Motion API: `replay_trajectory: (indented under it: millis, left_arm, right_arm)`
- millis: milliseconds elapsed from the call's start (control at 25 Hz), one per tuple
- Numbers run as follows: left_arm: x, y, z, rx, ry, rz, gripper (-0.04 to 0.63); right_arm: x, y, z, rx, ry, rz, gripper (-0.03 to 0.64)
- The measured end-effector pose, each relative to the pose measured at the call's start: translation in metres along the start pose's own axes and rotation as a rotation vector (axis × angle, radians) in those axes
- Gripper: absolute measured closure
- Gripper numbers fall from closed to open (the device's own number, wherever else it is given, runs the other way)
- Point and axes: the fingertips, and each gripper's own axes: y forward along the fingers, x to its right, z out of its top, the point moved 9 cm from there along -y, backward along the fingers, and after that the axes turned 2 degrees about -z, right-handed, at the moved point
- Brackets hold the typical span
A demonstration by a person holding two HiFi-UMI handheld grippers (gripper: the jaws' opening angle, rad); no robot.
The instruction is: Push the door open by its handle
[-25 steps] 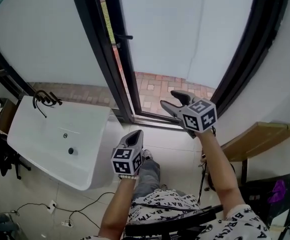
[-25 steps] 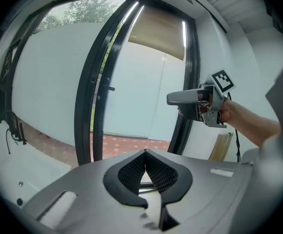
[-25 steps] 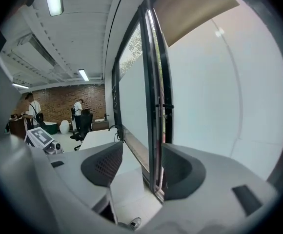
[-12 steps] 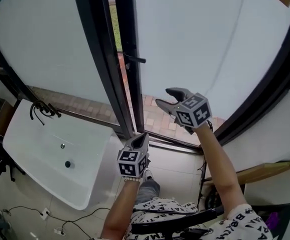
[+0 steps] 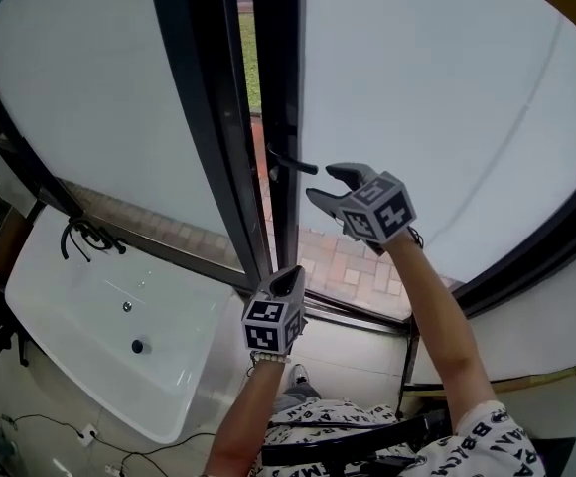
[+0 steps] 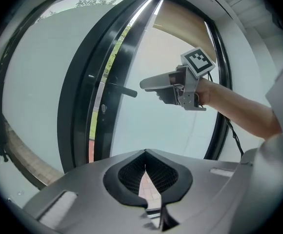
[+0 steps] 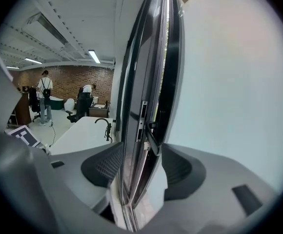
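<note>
In the head view the glass door [image 5: 417,97] stands a narrow way ajar from the black frame [image 5: 194,117] on its left, with grass and brick paving [image 5: 353,266] showing through the gap and past its foot. Its black handle [image 5: 290,162] juts right from the door's left edge. The right gripper [image 5: 320,184] is raised just beside the handle's free end, its jaws spread; whether it touches cannot be told here. The left gripper [image 5: 288,278] hangs lower and nearer, before the foot of the frame, its jaws closed to a point. A white tub [image 5: 79,306] with a black tap [image 5: 89,235] lies at the near left. In the left gripper view the left gripper [image 6: 145,179] shows its pads drawn together with only a thin slit and nothing between them. Farther off, the right gripper [image 6: 149,89] points left at the handle [image 6: 122,89], close to its tip. In the right gripper view the right gripper [image 7: 141,172] has its jaws wide apart, and the door's edge with the handle [image 7: 151,136] stands between them, gripped by neither. The frosted pane [image 7: 219,82] fills the right. At far left are the tub [image 7: 78,133] and two people [image 7: 45,99] by a brick wall.
</note>
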Motion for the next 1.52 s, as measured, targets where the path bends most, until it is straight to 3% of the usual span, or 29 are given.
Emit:
replay_trajectory:
  millis: [440, 640, 720, 800, 960, 1160, 1520]
  left_arm:
    - [-0.016, 0.035, 0.003, -0.033, 0.006, -0.046, 0.607]
    - [-0.018, 0.041, -0.007, -0.039, -0.028, -0.055, 0.607]
    - [-0.02, 0.046, -0.005, -0.036, -0.042, -0.054, 0.607]
    - [-0.02, 0.049, -0.001, -0.033, -0.047, -0.049, 0.607]
    - [-0.019, 0.062, -0.005, -0.038, -0.053, -0.039, 0.607]
    - [-0.03, 0.073, 0.003, -0.034, -0.07, -0.025, 0.607]
    - [-0.041, 0.088, 0.019, 0.019, -0.081, 0.039, 0.609]
  right_arm:
    - [0.008, 0.085, 0.022, -0.182, -0.175, 0.058, 0.354]
    - [-0.001, 0.104, 0.019, -0.243, -0.204, 0.12, 0.414]
    - [0.0, 0.112, 0.021, -0.244, -0.209, 0.146, 0.416]
    - [0.001, 0.116, 0.024, -0.239, -0.214, 0.158, 0.488]
    - [0.009, 0.122, 0.018, -0.27, -0.228, 0.17, 0.544]
    - [0.018, 0.129, 0.025, -0.253, -0.196, 0.231, 0.551]
    - [0.027, 0.131, 0.017, -0.24, -0.179, 0.259, 0.551]
